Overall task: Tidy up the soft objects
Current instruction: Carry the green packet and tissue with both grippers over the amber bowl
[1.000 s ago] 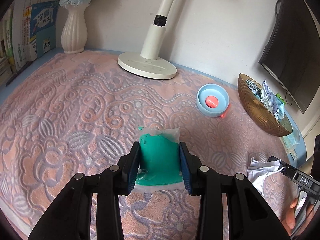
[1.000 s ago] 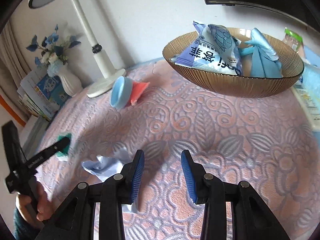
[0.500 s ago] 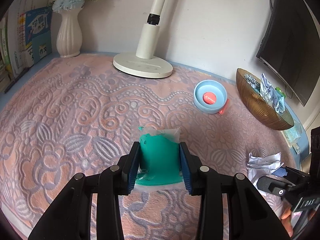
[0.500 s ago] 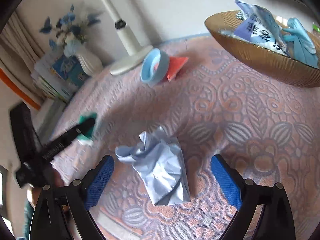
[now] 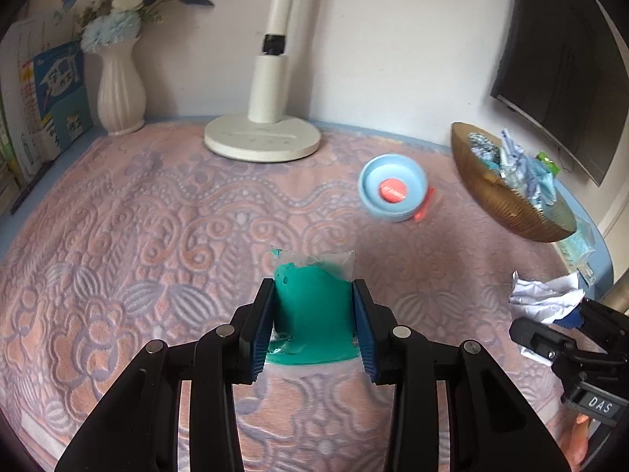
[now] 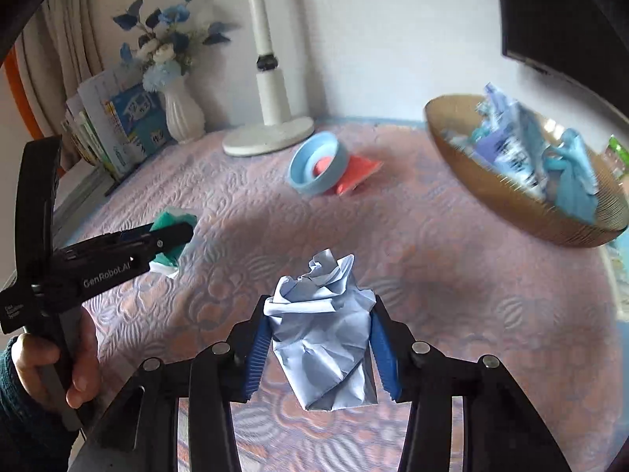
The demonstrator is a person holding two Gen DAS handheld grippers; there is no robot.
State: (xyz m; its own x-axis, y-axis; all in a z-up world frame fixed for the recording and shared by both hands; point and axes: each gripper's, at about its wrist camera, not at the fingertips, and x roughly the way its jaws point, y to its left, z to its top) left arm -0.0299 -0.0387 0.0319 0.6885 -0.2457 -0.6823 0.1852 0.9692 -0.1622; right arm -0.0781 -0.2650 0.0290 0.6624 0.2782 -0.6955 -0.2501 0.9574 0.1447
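Note:
A clear pouch of teal gel (image 5: 312, 295) lies on the patterned pink cloth (image 5: 137, 236), and my left gripper (image 5: 312, 326) is shut on its sides. The right wrist view shows that gripper (image 6: 169, 236) at the left with the pouch (image 6: 173, 220) in its tips. My right gripper (image 6: 320, 346) is closing on a crumpled pale blue paper wad (image 6: 322, 334), and both blue pads touch its sides. The left wrist view has the wad (image 5: 546, 295) at the far right, with the right gripper (image 5: 566, 326) on it.
A brown ribbed bowl (image 6: 511, 204) at the right holds several blue packets and cloths. A small blue dish (image 6: 318, 165) leans on an orange pouch (image 6: 355, 173). A white lamp base (image 5: 261, 139), a vase (image 5: 118, 90) and books (image 5: 55, 90) stand at the back.
The right gripper opened wide, moved left over the crumpled paper wad and closed around it. The left gripper stayed put, still holding the teal pouch.

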